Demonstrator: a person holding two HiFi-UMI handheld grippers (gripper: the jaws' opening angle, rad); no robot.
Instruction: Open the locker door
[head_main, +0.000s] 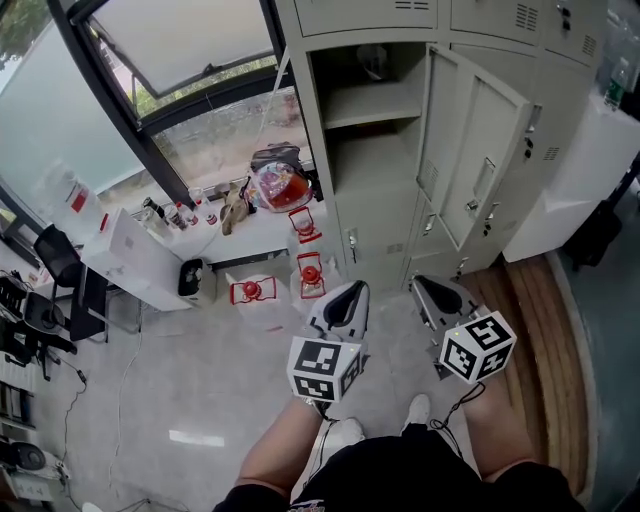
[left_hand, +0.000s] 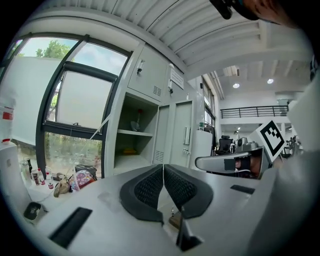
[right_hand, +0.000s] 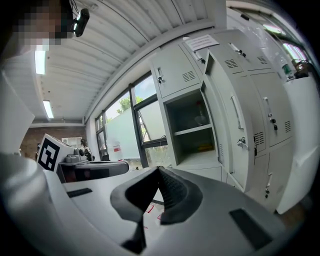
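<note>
A: door status?
B: locker door already swung wide, hanging right of the open locker compartment; left gripper and right gripper both pressed together, empty, well clear of locker
A: so done?
B: looks it, nothing left

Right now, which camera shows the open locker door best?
The head view: the whole locker door hangs open, inner face showing. The right gripper view shows its outer face; the left gripper view, a narrow sliver.
</note>
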